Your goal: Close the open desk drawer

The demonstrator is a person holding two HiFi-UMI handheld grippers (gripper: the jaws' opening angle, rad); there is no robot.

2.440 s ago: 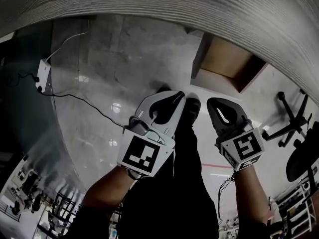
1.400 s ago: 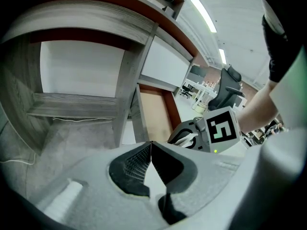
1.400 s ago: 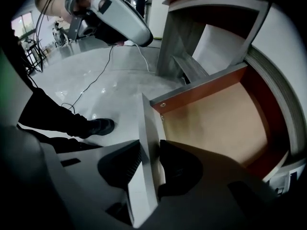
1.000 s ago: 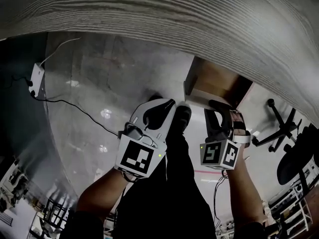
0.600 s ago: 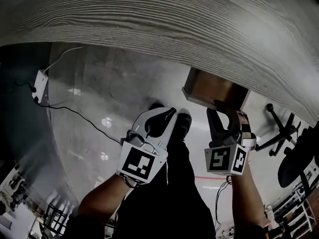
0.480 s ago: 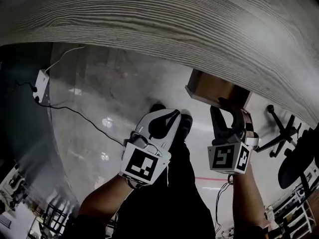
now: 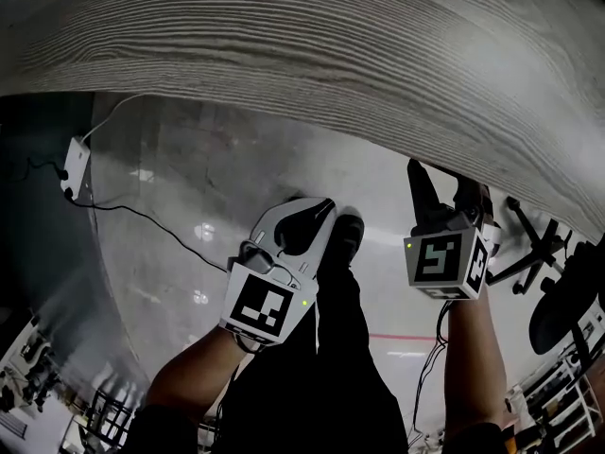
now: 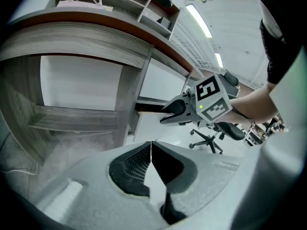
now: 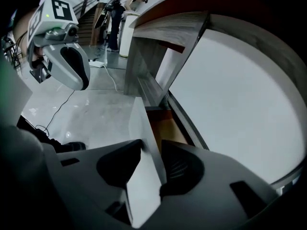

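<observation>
Head view, left gripper (image 7: pixel 327 203) marker (image 7: pixel 265 308), seemingly pixel-coded

The drawer (image 9: pixel 144 139) sits at lower centre of the right gripper view: pale front panel seen edge-on, brown wooden interior showing behind it, partly open.

No writing to read

The only printed marks are black-and-white square patterns on the left marker cube (image 7: pixel 267 303) and the right marker cube (image 7: pixel 444 261). They are blocky codes, not letters or numbers. Each cube shows the same kind of pattern in the other gripper's view, and it cannot be read there either.
</observation>
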